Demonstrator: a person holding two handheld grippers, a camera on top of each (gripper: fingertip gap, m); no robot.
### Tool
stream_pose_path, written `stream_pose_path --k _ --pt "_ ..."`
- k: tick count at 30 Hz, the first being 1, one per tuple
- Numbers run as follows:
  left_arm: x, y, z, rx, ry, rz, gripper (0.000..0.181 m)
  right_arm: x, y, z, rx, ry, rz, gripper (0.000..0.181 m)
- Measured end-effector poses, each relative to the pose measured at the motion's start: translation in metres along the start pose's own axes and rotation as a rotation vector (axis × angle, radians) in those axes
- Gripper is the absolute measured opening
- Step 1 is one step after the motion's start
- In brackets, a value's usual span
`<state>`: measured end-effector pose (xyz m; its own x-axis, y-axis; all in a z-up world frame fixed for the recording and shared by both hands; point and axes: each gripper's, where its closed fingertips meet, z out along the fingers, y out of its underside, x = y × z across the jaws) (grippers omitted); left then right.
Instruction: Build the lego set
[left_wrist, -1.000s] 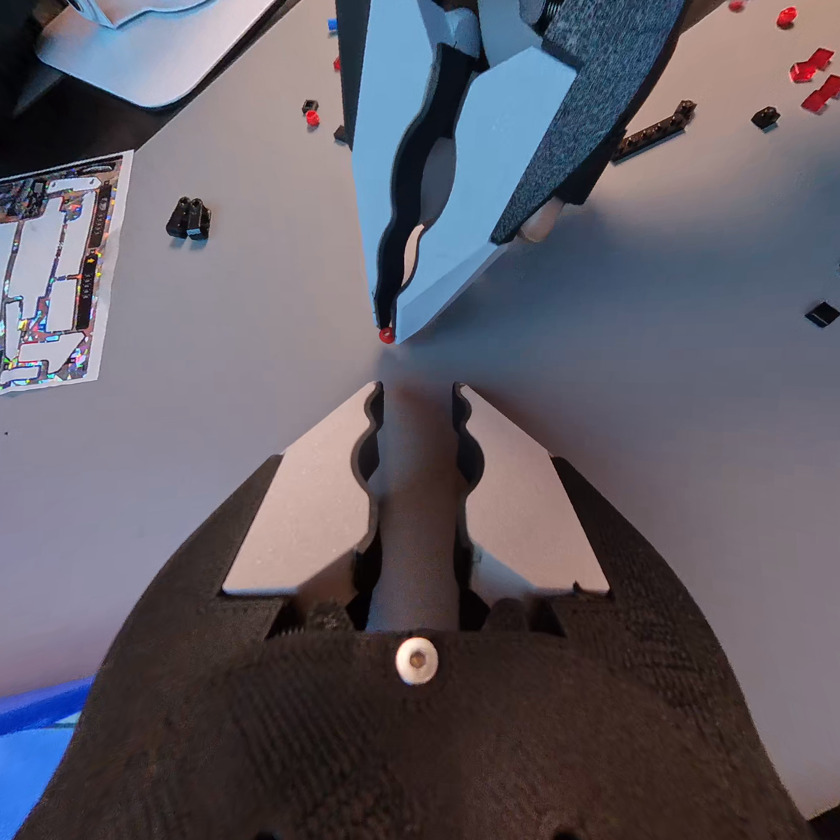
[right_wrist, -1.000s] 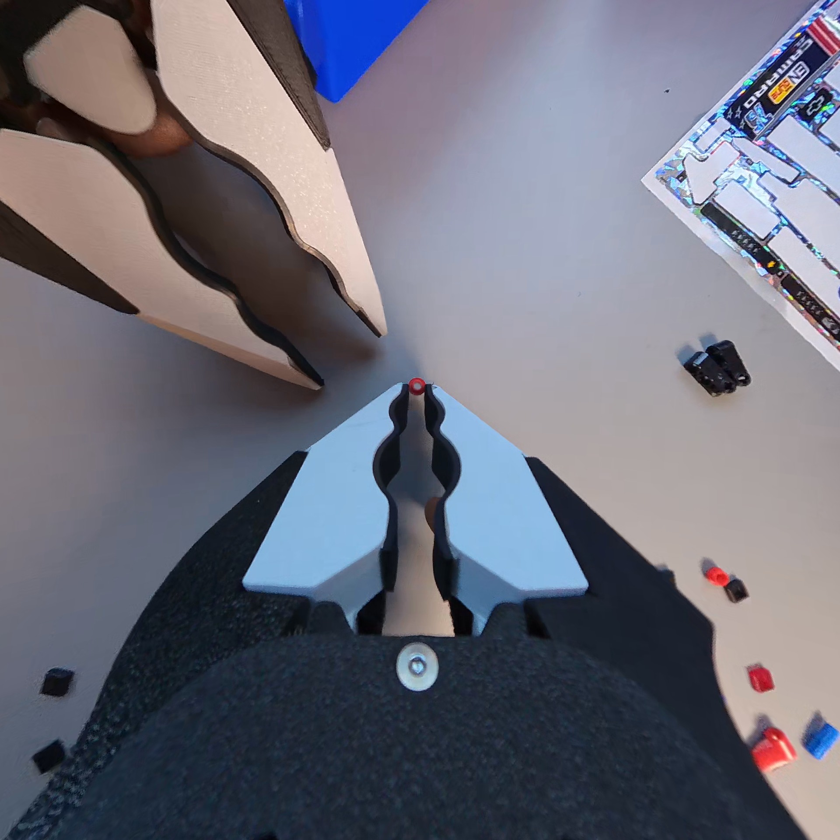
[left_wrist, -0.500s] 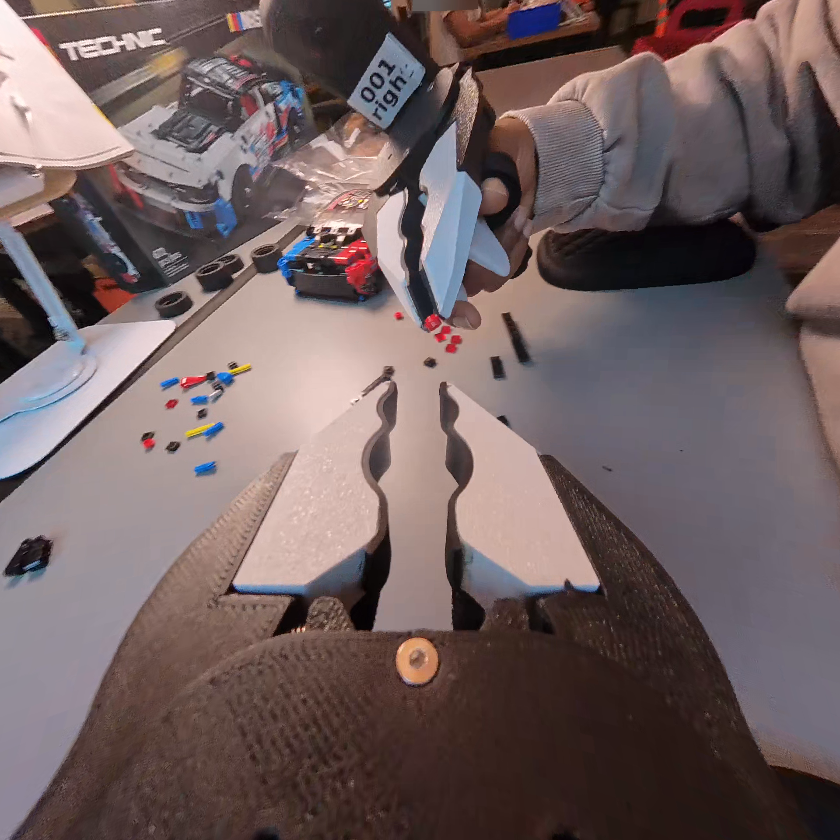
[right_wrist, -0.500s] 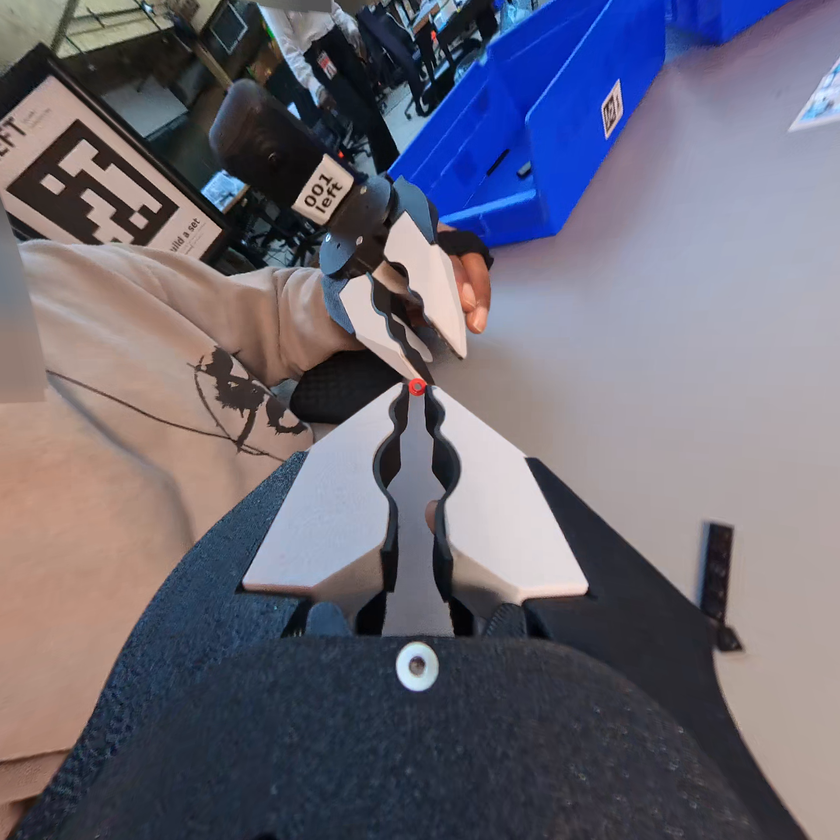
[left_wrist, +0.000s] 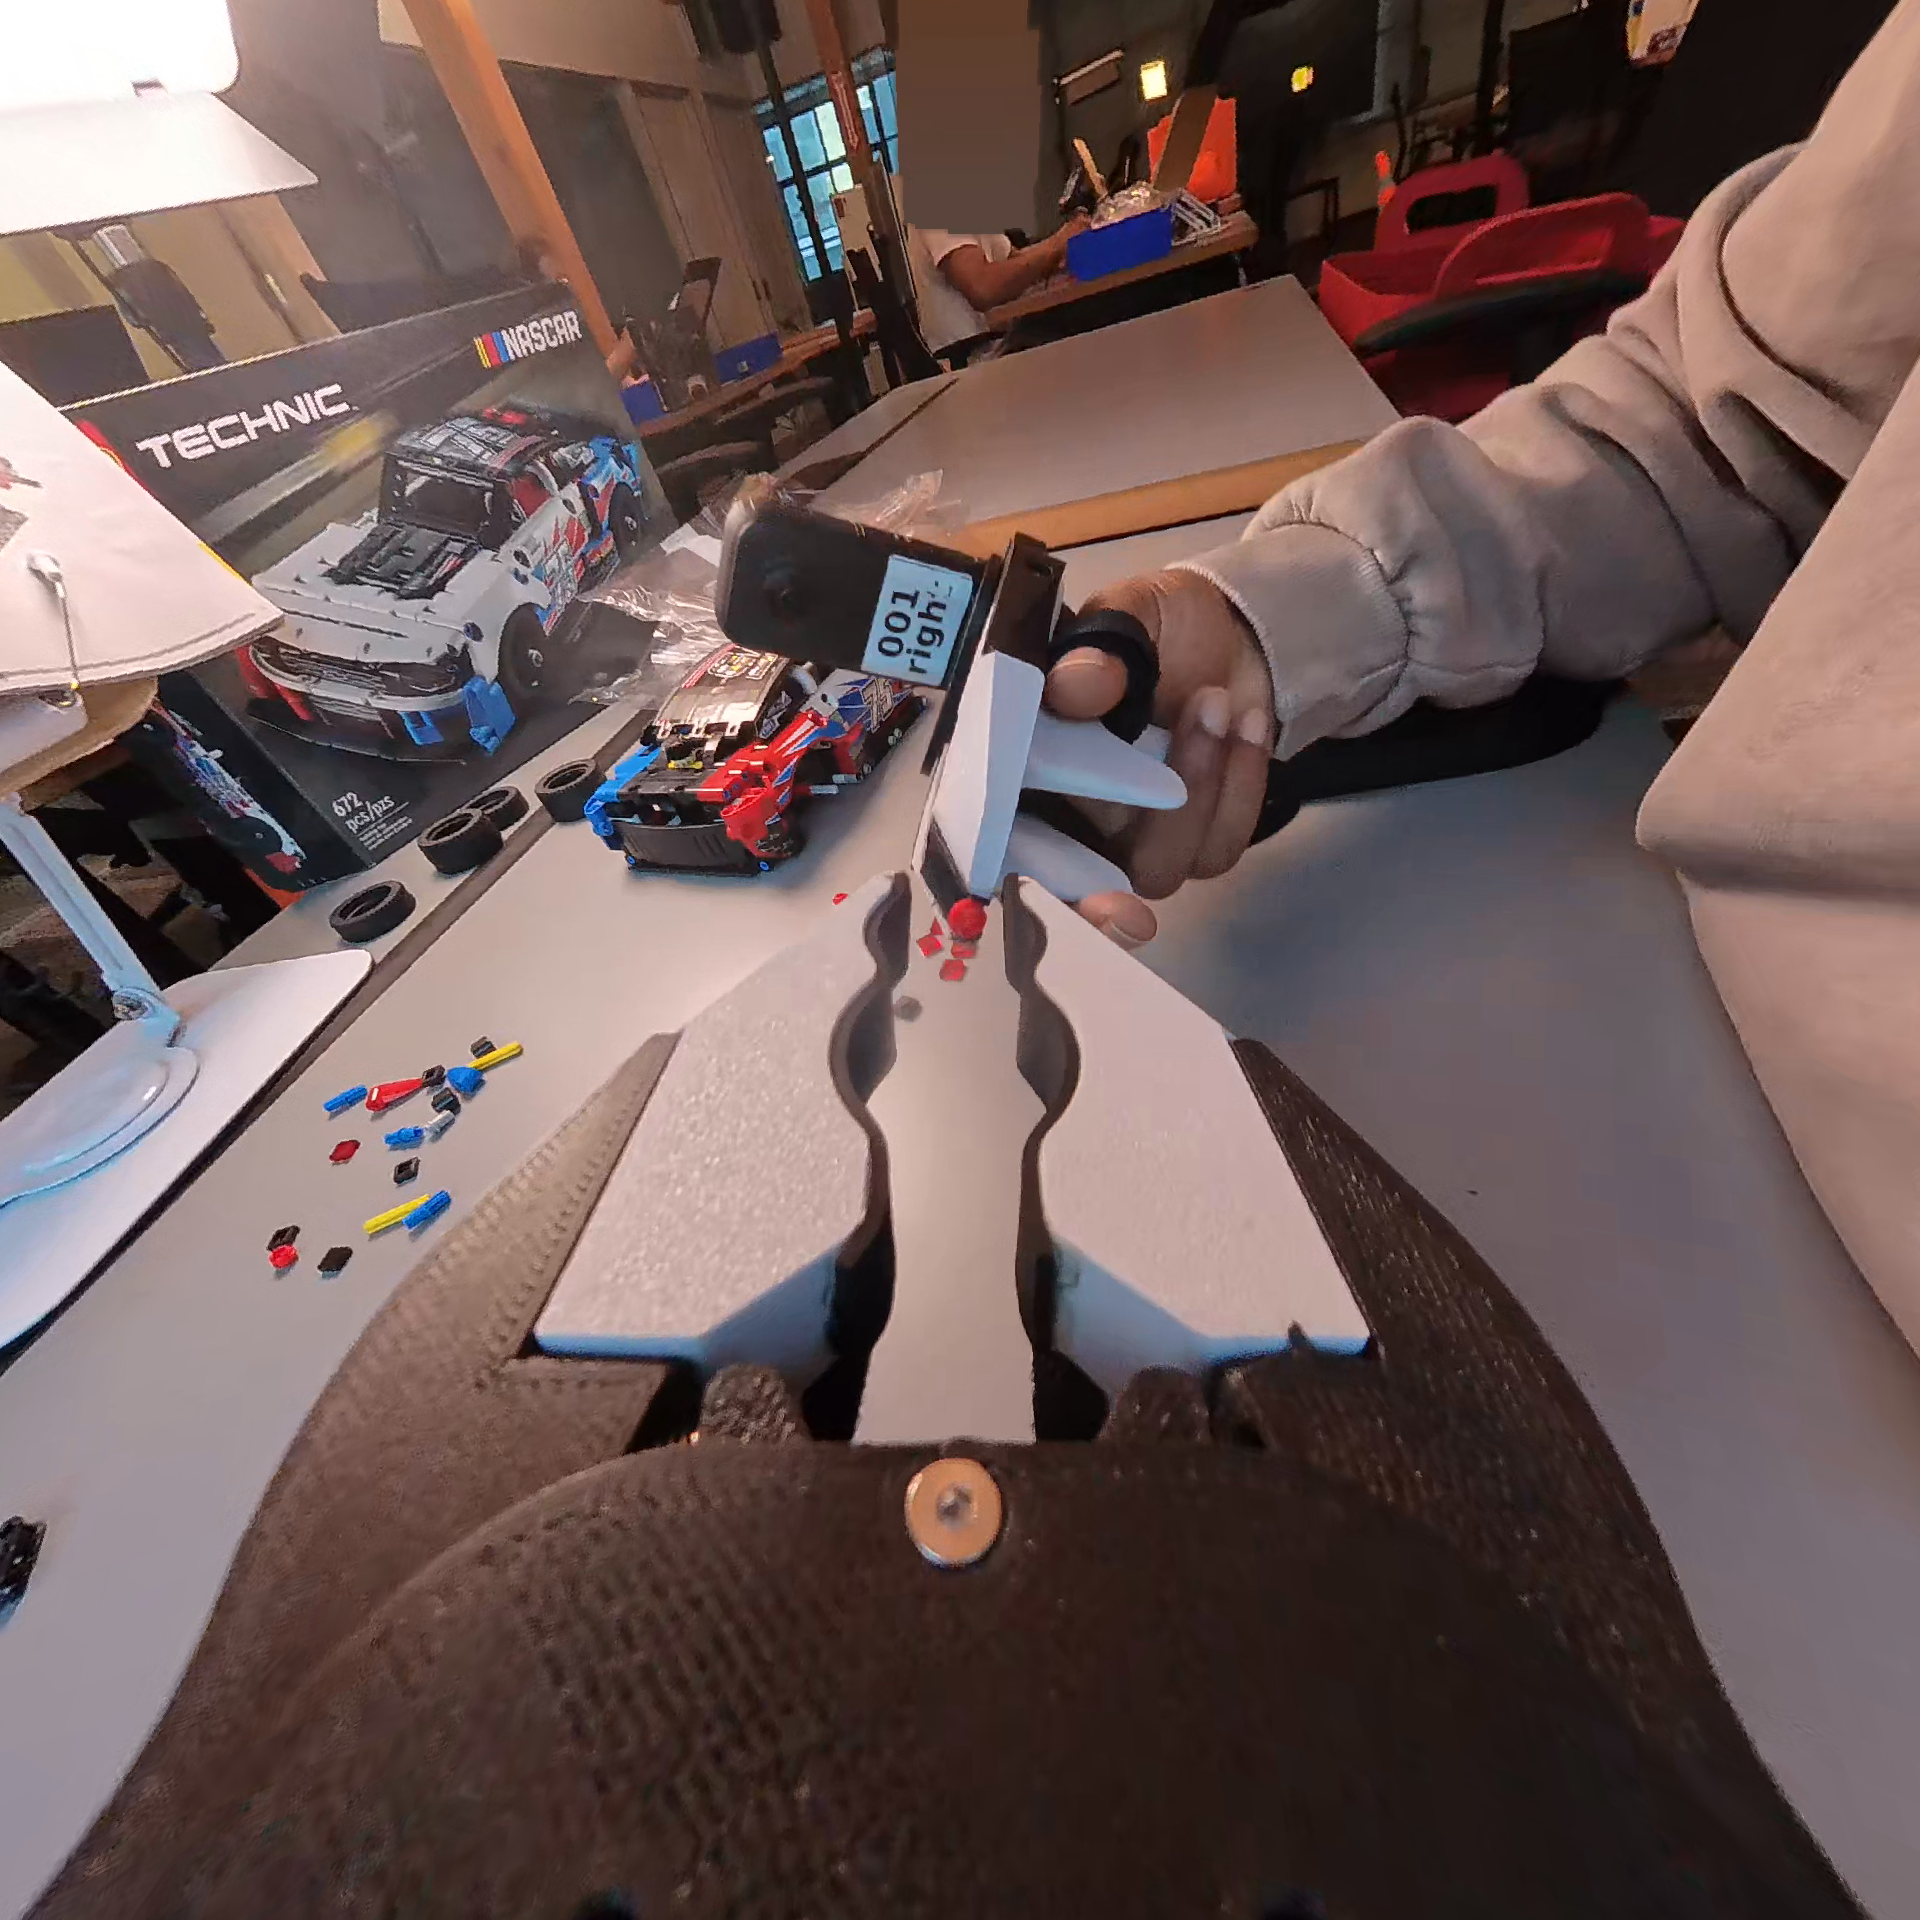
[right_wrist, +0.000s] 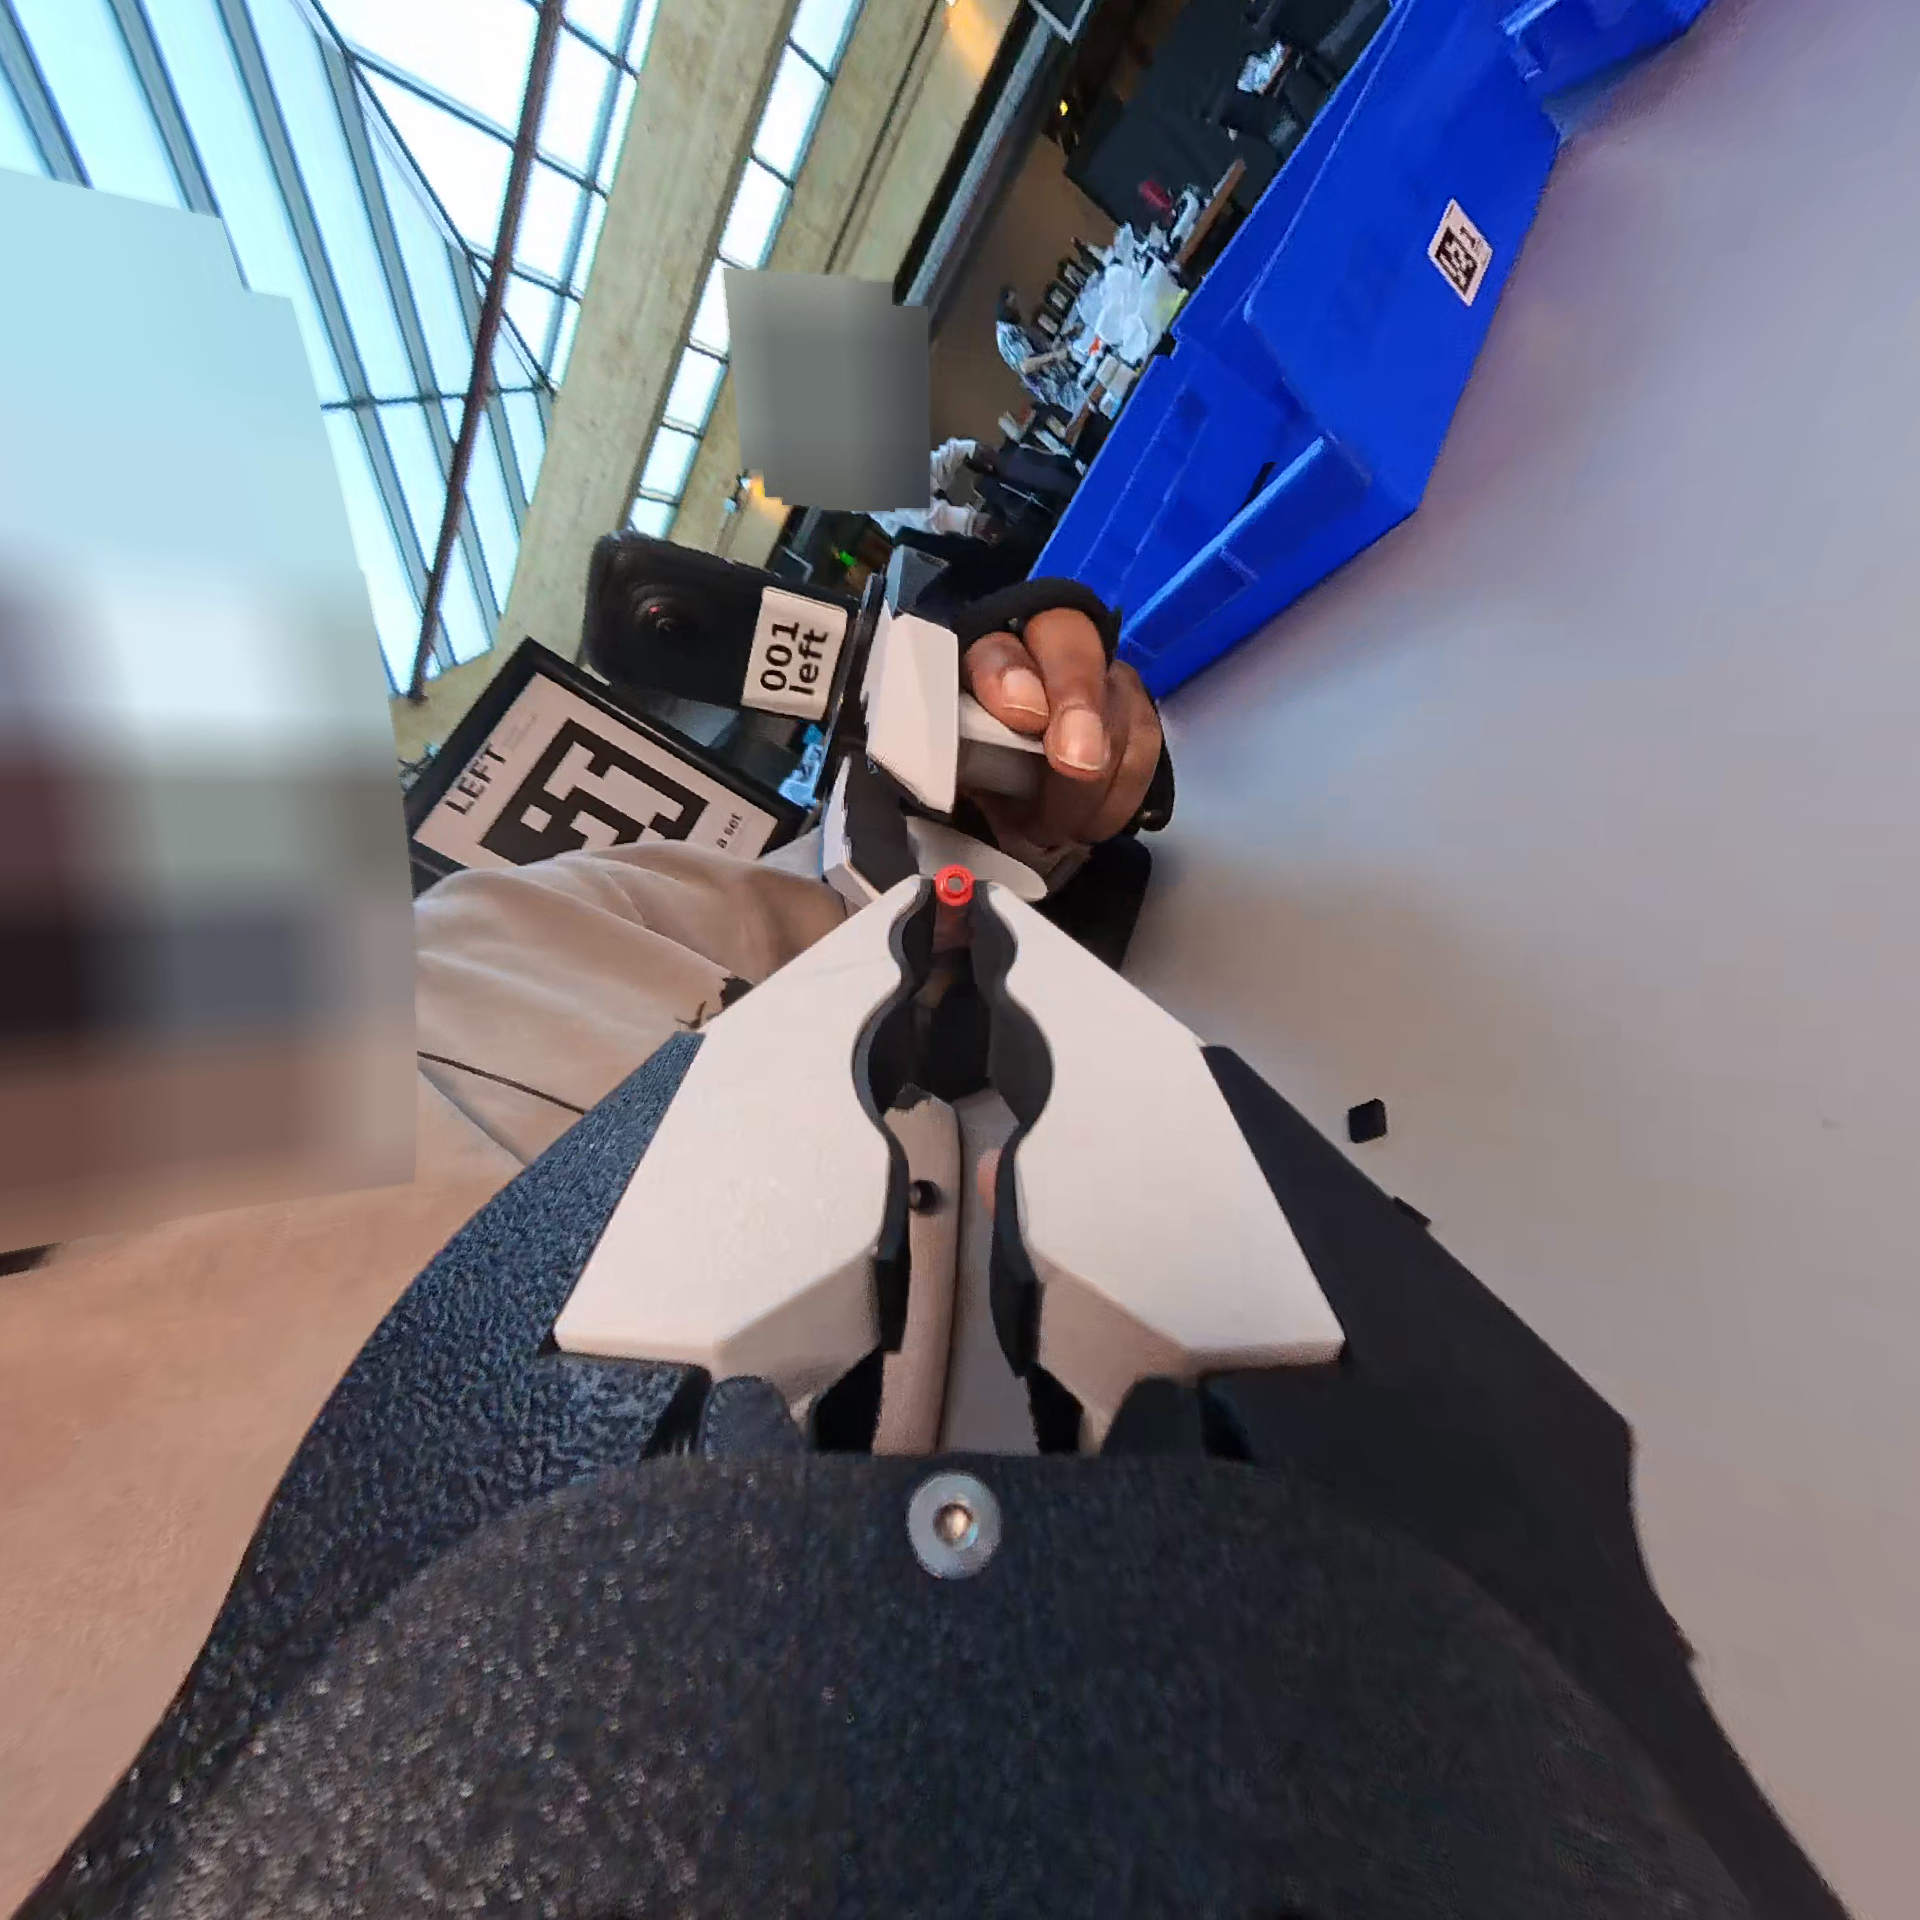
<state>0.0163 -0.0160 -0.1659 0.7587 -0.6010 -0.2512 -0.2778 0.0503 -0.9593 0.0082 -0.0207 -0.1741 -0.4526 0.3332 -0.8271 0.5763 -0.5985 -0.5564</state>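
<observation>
My right gripper (right_wrist: 954, 888) is shut on a small red round piece (right_wrist: 953, 884) at its fingertips. In the left wrist view the same red piece (left_wrist: 967, 915) hangs at the right gripper's tip, just between and beyond my left fingertips. My left gripper (left_wrist: 954, 891) is open and empty, its jaws a small gap apart. It also shows in the right wrist view, held in a hand just behind the red piece. A partly built red, blue and black car (left_wrist: 753, 764) stands on the grey table (left_wrist: 1351, 1039) farther back.
Loose red pieces (left_wrist: 948, 961) lie past my left fingertips. Small blue, yellow, red and black parts (left_wrist: 416, 1122) lie at the left. Black tyres (left_wrist: 468, 836), the set's box (left_wrist: 395, 582) and a lamp base (left_wrist: 94, 1112) stand at the left. Blue bins (right_wrist: 1351, 416) stand far off. The tips of both grippers are at nearly the same place.
Both grippers lifted from pointing down at the table to level. The two tips have come closer together. The right stays shut on the red piece, the left stays open.
</observation>
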Motion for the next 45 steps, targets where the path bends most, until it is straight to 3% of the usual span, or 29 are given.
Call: stream_pose_path --k 9,20,23,27,32,40,45 --pt "-0.002 -0.008 0.007 0.037 -0.02 -0.04 0.009 -0.012 -0.011 -0.003 0.107 -0.14 0.094 0.004" --pt "-0.005 -0.006 0.005 0.023 -0.058 0.011 0.002 -0.01 -0.012 -0.005 0.131 -0.172 0.142 0.004" --pt "-0.007 -0.001 0.005 0.007 -0.047 -0.068 0.002 -0.006 -0.012 -0.005 0.14 -0.151 0.149 0.004" --pt "-0.012 0.007 0.007 0.004 -0.017 -0.318 0.002 0.004 -0.015 -0.007 0.158 -0.063 0.099 0.003" --pt "-0.021 0.017 0.007 0.033 0.037 -0.674 0.001 0.016 -0.023 -0.015 0.168 0.156 -0.199 0.007" --pt "-0.016 0.026 0.009 0.062 0.192 -1.041 0.001 0.014 -0.015 -0.013 -0.073 0.588 -1.249 0.01" --pt "-0.011 0.026 0.01 0.062 0.234 -1.088 0.001 0.022 -0.006 -0.007 -0.171 0.668 -1.434 0.01"
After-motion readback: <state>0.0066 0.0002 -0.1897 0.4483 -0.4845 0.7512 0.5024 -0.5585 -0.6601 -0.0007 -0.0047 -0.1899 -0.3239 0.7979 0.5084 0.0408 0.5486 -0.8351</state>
